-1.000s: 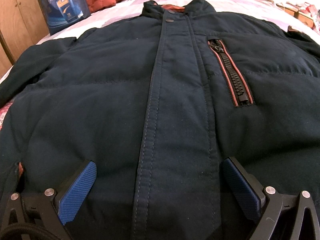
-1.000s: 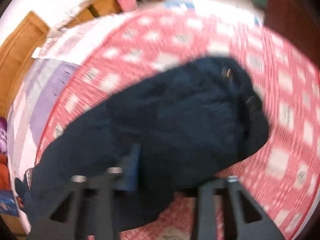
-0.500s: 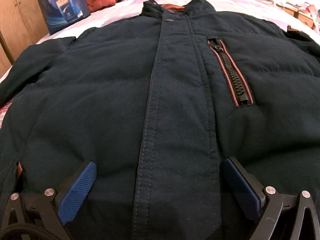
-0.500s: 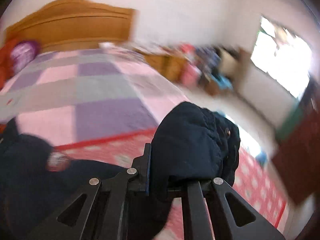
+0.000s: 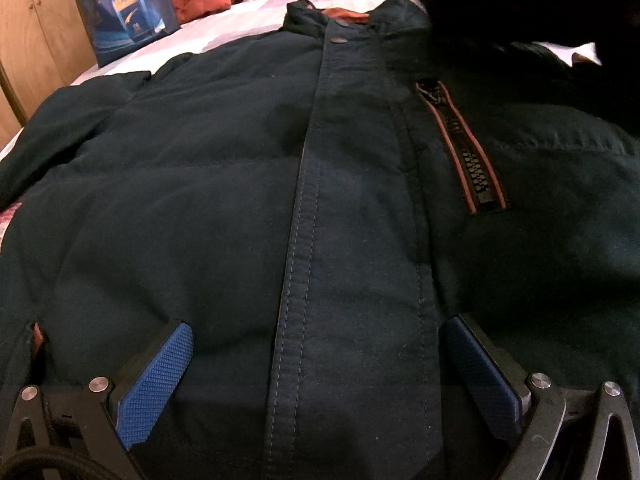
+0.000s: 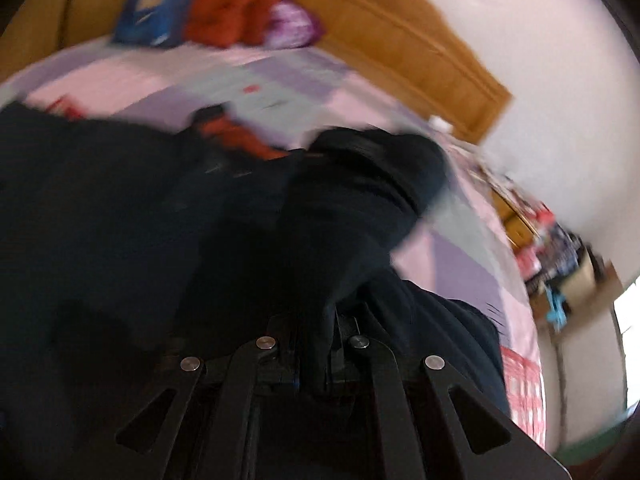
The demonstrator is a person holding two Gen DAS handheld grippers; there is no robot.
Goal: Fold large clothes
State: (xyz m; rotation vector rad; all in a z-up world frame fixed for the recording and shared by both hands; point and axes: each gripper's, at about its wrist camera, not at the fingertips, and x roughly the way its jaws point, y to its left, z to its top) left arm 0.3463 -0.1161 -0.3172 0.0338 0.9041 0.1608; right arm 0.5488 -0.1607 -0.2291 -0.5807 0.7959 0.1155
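Here the first fold is in hand: the dark jacket (image 5: 224,208) lies front-up on the bed (image 6: 168,76), collar toward the headboard (image 6: 404,36), its placket and zipped chest pocket (image 5: 464,152) in plain sight; the right tongs (image 6: 316,344) are pressed together on 1 sleeve (image 6: 360,208), pinching the cloth and carrying it over the jacket's body, the view blurred by the sweep; the left tongs (image 5: 316,380) stand spread wide, low over the hem on either side of the placket, gripping nothing. By my reading the next move calls for laying that sleeve flat across the chest and letting go, while the left tongs press down to keep the body from sliding; the other sleeve is not yet folded.
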